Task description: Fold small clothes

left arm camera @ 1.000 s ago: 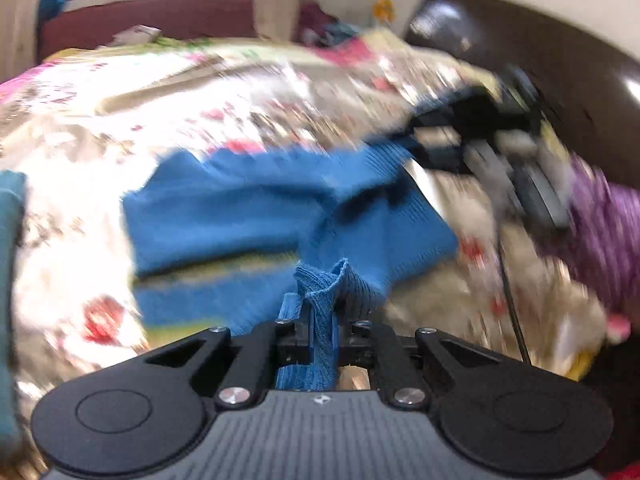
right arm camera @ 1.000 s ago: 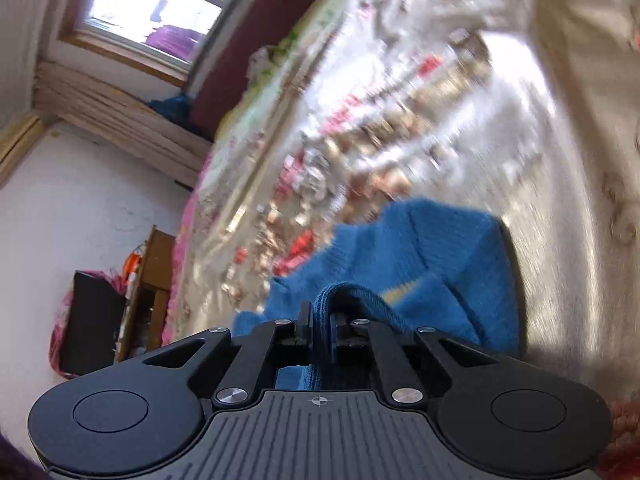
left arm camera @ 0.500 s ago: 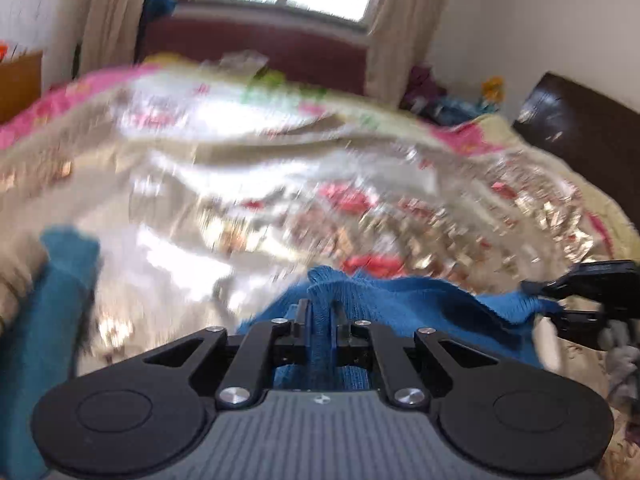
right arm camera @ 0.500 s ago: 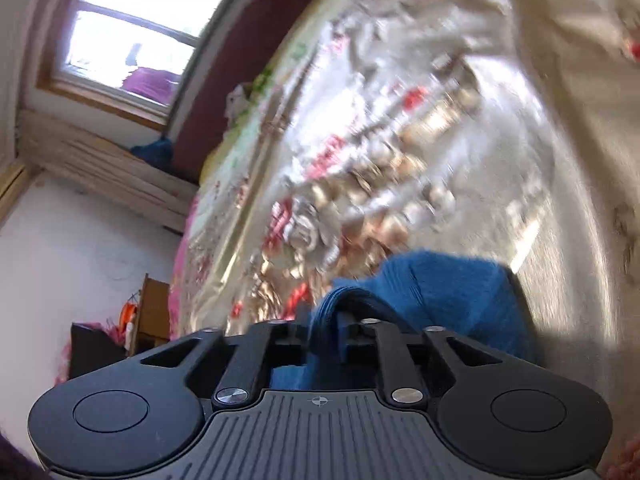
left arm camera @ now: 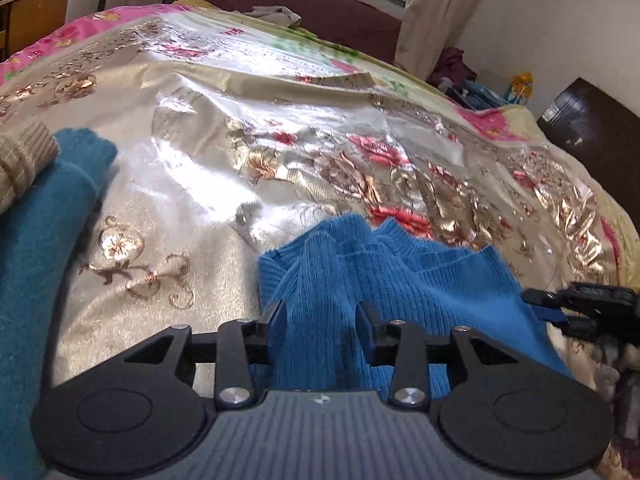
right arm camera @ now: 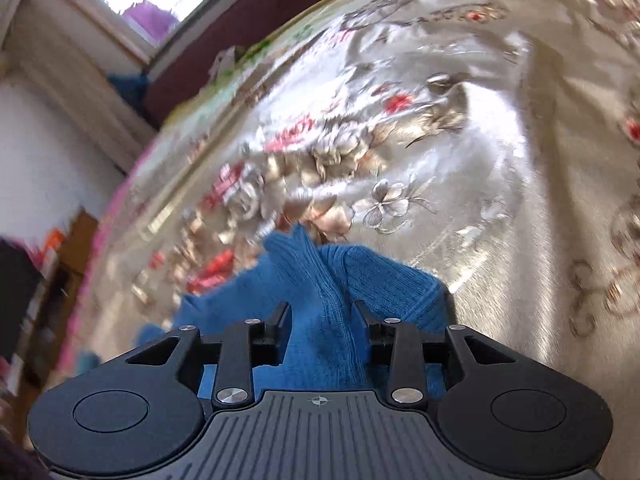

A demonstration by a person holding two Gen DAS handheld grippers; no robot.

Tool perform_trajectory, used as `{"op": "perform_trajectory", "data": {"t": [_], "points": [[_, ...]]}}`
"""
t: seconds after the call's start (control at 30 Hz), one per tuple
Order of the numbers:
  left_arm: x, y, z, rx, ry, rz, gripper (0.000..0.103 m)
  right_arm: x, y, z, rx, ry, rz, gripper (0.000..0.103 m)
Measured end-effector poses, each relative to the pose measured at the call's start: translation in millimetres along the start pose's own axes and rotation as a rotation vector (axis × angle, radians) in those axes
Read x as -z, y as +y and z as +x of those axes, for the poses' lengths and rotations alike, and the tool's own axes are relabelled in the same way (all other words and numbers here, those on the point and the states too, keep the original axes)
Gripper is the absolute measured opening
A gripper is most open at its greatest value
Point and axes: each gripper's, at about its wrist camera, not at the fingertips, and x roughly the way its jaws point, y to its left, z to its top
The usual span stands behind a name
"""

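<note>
A blue knitted garment lies on the shiny floral bedspread. My left gripper is open, its fingers apart on either side of a raised fold of the blue knit. My right gripper is open too, its fingers spread around another bunched fold of the same garment. The right gripper's tips also show at the right edge of the left wrist view, at the garment's far corner.
A folded teal knit with a beige ribbed piece on it lies at the left. A wooden desk, a dark red bench under the window and a dark headboard surround the bed.
Both grippers were shut on folds of the blue garment and carried it forward over the bedspread. Now both have opened and the garment rests on the bed.
</note>
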Motion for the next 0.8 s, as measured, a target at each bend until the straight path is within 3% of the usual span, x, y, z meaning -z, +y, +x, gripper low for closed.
{"op": "perform_trajectory", "data": {"t": [0.17,0.23,0.27,0.5,0.57,0.7,0.8], "points": [[3,2,2,-0.014,0.014,-0.002,0.045,-2,11,25,0.064,0.028,-0.083,0.033],[2,4,1,-0.016,0.011,-0.014,0.045,-2,17,22,0.078,0.022,-0.126,0.022],[1,5,0,-0.017,0.006,-0.019,0.045,-1,20,18,0.074,0.013,-0.145,0.008],[-4,4,-9,0.016,-0.046,-0.03,0.046,-9,12,-43,-0.033,-0.12,-0.09,0.008],[-1,3,-3,0.006,-0.031,-0.035,0.046,-6,-5,-45,0.0,-0.131,-0.041,0.008],[8,6,0,-0.011,0.001,-0.04,0.047,12,-35,-23,0.121,-0.042,-0.003,0.007],[12,9,-2,-0.025,0.007,-0.034,0.051,18,-42,-25,0.098,-0.056,0.028,0.007]]}}
